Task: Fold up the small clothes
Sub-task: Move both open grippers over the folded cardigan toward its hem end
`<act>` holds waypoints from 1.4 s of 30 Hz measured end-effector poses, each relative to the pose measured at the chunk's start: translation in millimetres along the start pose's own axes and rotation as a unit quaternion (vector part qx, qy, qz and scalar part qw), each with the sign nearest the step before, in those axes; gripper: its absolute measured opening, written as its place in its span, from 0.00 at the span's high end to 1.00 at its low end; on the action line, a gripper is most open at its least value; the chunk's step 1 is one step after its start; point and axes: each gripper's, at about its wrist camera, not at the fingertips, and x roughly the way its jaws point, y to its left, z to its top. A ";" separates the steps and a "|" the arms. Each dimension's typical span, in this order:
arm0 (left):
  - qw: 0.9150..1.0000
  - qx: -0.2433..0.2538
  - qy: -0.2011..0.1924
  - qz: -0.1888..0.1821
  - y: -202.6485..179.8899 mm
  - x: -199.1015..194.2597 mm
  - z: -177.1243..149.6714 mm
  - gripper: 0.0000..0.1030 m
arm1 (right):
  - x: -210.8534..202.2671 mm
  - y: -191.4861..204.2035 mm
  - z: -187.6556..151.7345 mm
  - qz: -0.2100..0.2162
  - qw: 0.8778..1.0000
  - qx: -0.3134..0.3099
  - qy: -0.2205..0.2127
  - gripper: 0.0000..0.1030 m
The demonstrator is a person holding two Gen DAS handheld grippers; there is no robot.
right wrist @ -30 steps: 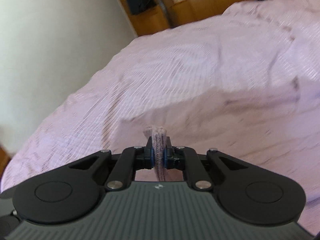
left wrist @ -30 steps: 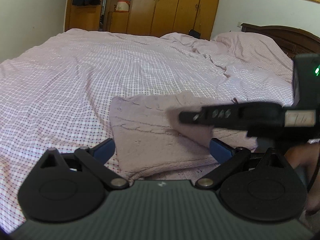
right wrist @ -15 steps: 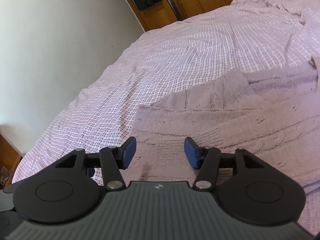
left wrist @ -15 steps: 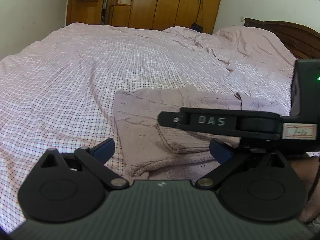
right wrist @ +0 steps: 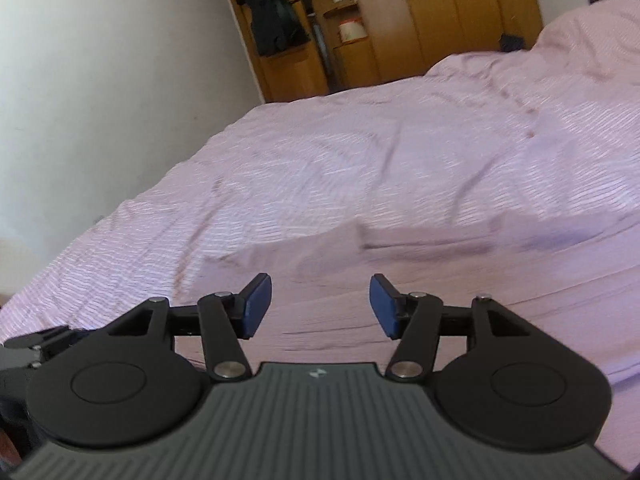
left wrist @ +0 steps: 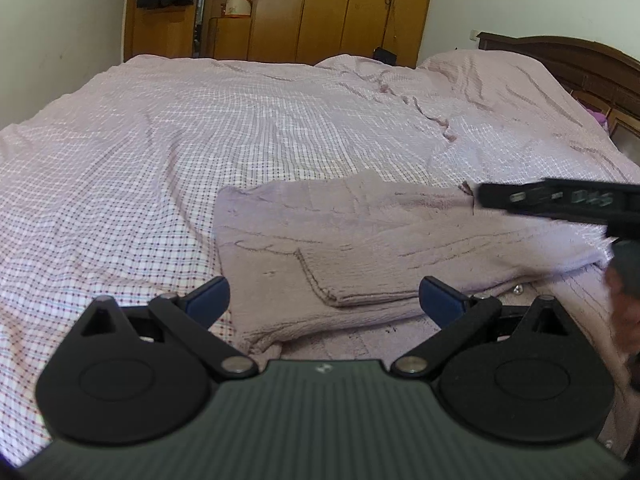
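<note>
Folded mauve knit garment (left wrist: 360,248) on bed (left wrist: 160,160)

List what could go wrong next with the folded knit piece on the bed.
1. The folded sleeve lies loose on the sweater; a nudge from the right gripper, jaws open and empty, may undo it.
2. The near edge looks bunched, so the next fold may come out uneven.
3. The left gripper hovers open close above the cloth and could snag it.

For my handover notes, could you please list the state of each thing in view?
Sweater: lying on the bed, one sleeve folded across it.
Left tongs: open, empty, over the sweater's near edge.
Right tongs: open, empty.
Bedsheet: spread out, wrinkled.
Wardrobe doors: closed.
</note>
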 end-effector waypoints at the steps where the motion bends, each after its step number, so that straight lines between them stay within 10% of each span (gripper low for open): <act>1: 1.000 0.000 0.001 0.002 0.0 0.1 -0.6 0.00 | -10.0 -9.9 1.5 -0.001 1.000 0.001 -0.001 0.39; 12: 1.000 0.008 0.006 -0.012 -16.7 -12.1 -0.2 0.00 | -89.1 -65.0 -35.0 -0.011 0.998 -0.055 -0.018 0.29; 24: 0.998 0.058 0.007 -0.006 -111.9 -50.7 -30.6 0.00 | -117.3 -30.4 -85.1 0.027 0.998 -0.059 -0.021 0.23; 42: 1.000 0.013 0.022 0.013 -89.4 -107.6 -77.7 0.00 | -182.4 -37.4 -126.6 -0.041 0.998 -0.037 -0.012 0.17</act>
